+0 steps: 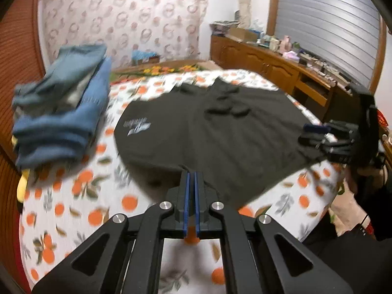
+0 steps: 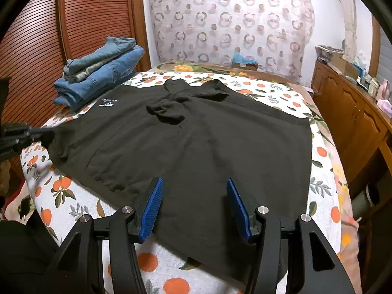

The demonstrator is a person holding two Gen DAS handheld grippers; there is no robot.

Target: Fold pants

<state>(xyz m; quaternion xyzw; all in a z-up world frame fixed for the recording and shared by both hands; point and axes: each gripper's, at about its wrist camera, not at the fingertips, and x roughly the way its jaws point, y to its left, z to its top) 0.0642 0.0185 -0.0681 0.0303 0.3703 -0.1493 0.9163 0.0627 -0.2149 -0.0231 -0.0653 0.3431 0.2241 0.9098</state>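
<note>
Both grippers are at the near edge of the black pants (image 2: pixel 186 142), which lie spread flat on the bed (image 2: pixel 323 178). Left gripper (image 1: pixel 191 175) pinches that hem with closed fingers; right gripper (image 2: pixel 194 186) hovers wide open over the cloth, holding nothing.

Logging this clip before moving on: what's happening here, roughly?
A person is folding black pants spread on a bed with an orange-print cover. The left tool is shut on the pants' near edge. The right tool is open above the fabric near its other side, gripping nothing. No clear fold shows yet. A stack of folded jeans sits at the bed's far left corner.
</note>
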